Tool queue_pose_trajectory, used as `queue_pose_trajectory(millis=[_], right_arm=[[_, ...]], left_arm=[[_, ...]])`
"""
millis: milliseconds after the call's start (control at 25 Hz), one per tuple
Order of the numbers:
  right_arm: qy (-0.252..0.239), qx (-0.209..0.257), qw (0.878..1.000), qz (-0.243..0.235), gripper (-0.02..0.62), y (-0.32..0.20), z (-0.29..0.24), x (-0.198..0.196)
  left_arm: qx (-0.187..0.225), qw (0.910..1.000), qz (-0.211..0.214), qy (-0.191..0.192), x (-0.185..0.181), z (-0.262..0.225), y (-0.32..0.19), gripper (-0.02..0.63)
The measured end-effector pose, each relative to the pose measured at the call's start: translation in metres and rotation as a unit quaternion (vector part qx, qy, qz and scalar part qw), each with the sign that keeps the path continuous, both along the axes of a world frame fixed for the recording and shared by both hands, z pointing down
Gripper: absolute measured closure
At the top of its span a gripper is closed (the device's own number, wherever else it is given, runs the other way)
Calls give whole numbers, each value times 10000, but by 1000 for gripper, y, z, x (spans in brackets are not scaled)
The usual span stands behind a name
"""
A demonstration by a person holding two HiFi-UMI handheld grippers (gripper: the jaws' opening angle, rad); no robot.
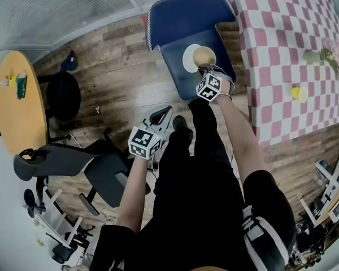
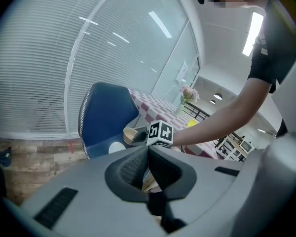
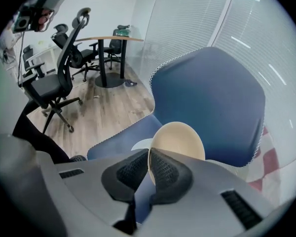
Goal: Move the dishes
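- right gripper (image 3: 149, 155) is clamping down on the near rim of the beige bowl (image 3: 180, 137); the pads are pressing on both sides of the wall
- the bowl is hanging over the seat of the blue chair (image 3: 212, 100), clear of the cushion, between the front edge and the backrest
- a white plate (image 3: 139, 144) is lying flat on the chair seat, just under and beside the bowl, not touching it
- left gripper (image 2: 148, 151) is sitting with its jaws together and nothing between them; it is hovering off the chair's front edge, over the wooden floor (image 1: 118, 83)
- the person's black-clad legs (image 1: 198, 151) are standing right at the chair's front edge, between the two arms
- the checkered table (image 1: 282, 44) is running just beside the chair on the right gripper's side, so room there is looking tight
- a yellow cup (image 1: 299, 93) and a flower vase (image 1: 326, 55) are standing on that table, well apart from the chair
- on the left gripper's side of the chair the floor is lying open; the black office chairs (image 1: 73, 162) and the round yellow table (image 1: 17, 106) are sitting well apart from the chair
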State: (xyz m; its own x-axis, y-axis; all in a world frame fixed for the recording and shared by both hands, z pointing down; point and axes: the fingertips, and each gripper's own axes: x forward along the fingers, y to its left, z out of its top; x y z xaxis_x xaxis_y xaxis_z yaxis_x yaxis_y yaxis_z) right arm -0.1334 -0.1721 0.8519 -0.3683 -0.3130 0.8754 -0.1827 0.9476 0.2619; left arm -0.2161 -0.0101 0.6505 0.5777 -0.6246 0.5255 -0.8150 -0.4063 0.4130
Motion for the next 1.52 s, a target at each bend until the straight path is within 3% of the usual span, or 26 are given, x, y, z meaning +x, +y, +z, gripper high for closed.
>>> queue_pose_trajectory(millis=[320,680,1040,1520], right_arm=[[-109,391,9991,122,568,45,-88,17],[-75,673,9961,568,568,97,-163,80],[291,1018,9880,1125,568,110,-200,188],[677,790,9775,1834,568,162,-191,320]], left_arm=[[105,9995,283,-88,19,-34,78,583],[237,9980,556,-165,37,-74,130,583],[602,9924,1028,-322,65,-115,99,583],[500,9801,1907,-238,160,-113,96,583]])
